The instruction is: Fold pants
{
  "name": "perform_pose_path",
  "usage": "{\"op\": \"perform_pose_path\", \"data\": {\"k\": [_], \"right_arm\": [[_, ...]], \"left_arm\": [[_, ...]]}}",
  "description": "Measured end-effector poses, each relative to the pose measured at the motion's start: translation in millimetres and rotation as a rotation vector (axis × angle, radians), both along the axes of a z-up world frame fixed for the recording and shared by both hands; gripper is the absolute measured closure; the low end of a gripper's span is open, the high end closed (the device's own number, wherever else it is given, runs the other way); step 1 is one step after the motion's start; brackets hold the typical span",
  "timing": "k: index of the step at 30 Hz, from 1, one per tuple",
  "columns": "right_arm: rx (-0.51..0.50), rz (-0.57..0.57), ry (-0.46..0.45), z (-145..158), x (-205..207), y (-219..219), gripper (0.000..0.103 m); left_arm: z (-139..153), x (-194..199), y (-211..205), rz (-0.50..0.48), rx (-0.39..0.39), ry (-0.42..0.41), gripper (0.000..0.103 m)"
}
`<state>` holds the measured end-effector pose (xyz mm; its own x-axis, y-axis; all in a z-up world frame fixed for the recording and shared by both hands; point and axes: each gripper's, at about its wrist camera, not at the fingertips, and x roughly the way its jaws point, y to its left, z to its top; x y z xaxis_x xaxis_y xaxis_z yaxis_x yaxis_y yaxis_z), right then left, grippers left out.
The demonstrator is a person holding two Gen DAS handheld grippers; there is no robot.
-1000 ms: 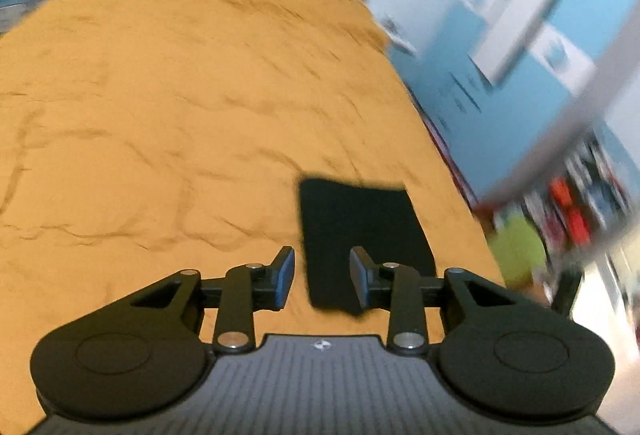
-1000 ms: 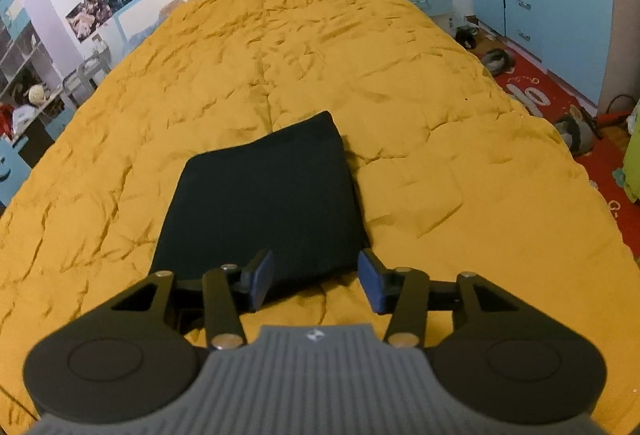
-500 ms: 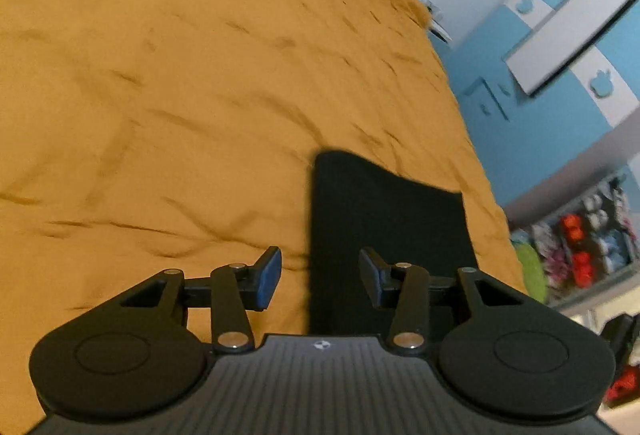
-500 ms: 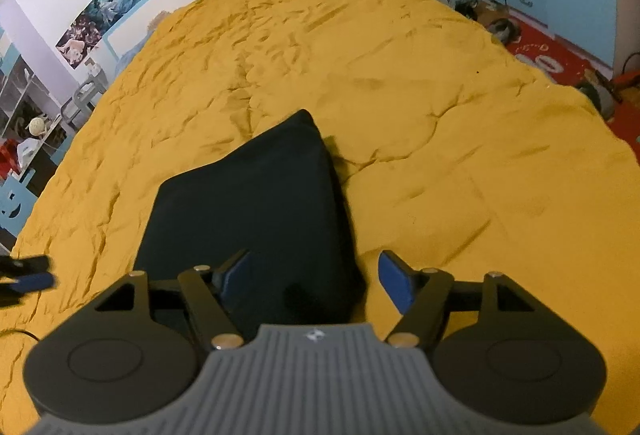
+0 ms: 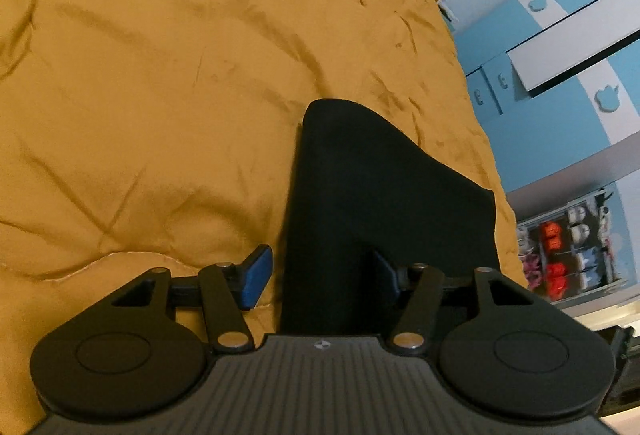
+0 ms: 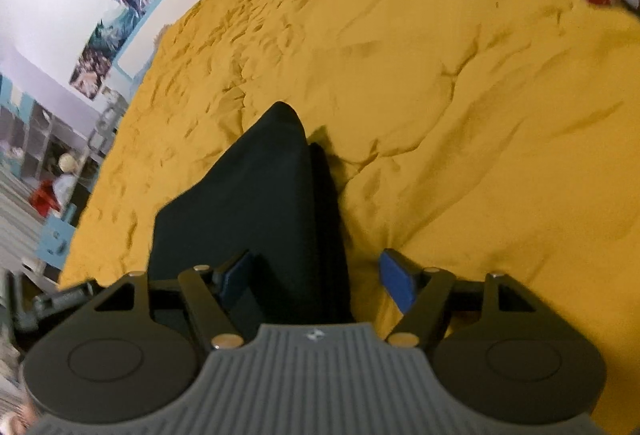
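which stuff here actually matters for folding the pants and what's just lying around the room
Part of the job:
- black folded fabric pants
- left gripper, jaws opening
- right gripper, open
- mustard-yellow quilted bedspread

Just around:
- blue wardrobe doors
- wall posters
- shelf of shoes

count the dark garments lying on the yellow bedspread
1: the folded black pants lie near the bedspread's close edge, just ahead of both grippers; in the left wrist view they sit right of centre. Anything beneath them is hidden.

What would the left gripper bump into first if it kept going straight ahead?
Probably the folded black pants. The left gripper, its jaws opening, straddles their near edge, one finger over the yellow bedspread. Depth is hard to judge, but nothing else lies in between.
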<state>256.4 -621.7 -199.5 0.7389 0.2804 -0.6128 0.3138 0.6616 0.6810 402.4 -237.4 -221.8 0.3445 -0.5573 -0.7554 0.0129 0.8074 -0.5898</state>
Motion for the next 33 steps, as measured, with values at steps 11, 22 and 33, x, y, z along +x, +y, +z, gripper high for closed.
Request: {"op": "perform_pose_path", "data": {"k": [11,22,33], "right_arm": [[0.056,0.011,-0.041,0,9,6,0.08],[-0.061,0.024,-0.081,62,-6,31,0.089],[-0.068,0.095,-0.185,143,-53,118,0.089]], "left_arm": [[9,0,-5,-0.038,-0.002,-0.04,0.071],[60,-21,-1,-0.083,0.023,-0.132,0.079],[156,-74,69,-0.093,0.084,-0.261,0.079]]}}
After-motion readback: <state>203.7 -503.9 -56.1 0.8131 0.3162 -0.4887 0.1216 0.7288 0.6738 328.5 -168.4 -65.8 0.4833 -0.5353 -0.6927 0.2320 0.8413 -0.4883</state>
